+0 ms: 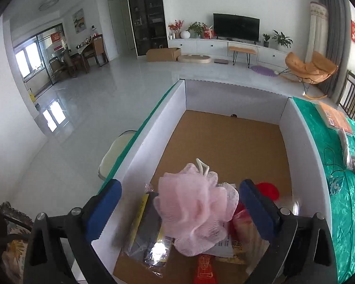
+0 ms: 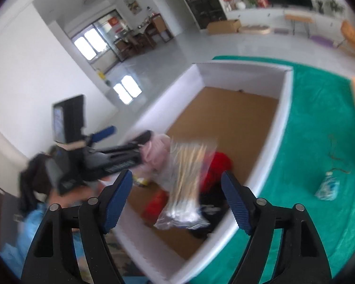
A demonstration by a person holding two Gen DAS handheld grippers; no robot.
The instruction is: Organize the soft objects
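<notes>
A pale pink mesh bath sponge [image 1: 196, 210] lies in a box [image 1: 153, 142] with white walls and a brown cardboard floor, beside something red [image 1: 268, 189]. The counter [image 1: 345, 201] wears a green patterned cloth. Gripper pads [image 1: 104, 208] are blue on black frames.

Pink mesh pouf [image 1: 196, 213] lower centre, atop packets in white box [image 1: 295, 142]; clear bag [image 2: 189, 184] blurred mid-frame.
</notes>
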